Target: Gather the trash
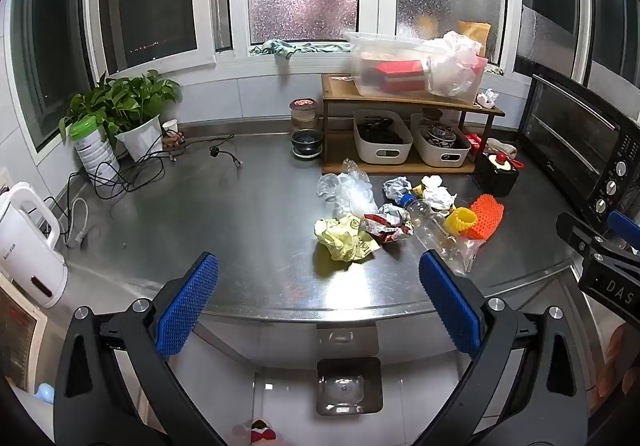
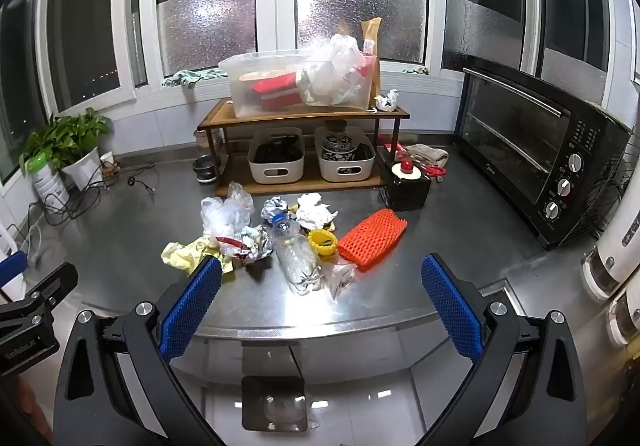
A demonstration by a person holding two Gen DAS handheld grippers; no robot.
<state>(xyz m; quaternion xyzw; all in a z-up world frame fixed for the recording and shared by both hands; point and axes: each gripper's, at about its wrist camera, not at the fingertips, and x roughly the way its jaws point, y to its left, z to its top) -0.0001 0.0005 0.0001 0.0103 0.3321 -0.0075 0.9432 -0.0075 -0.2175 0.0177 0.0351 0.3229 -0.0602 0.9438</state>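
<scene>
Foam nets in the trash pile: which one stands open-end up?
The yellow foam net: short, mouth facing up, beside the plastic bottle. The orange foam net lies flat on its side.

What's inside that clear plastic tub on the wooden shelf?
The clear tub on the wooden shelf holds a red box and a crumpled plastic bag that spills over its rim. The bag hides whatever lies under it.

Steel worktop (image 2: 460, 246), trash at centre: crushed bottle (image 2: 294, 250), orange foam net (image 2: 372, 238), yellow paper (image 2: 184, 254), clear bag (image 2: 224, 212), wooden shelf (image 2: 304, 114) at twelve o'clock, oven (image 2: 536, 154) at two o'clock, potted plant (image 2: 68, 150) at ten o'clock
</scene>
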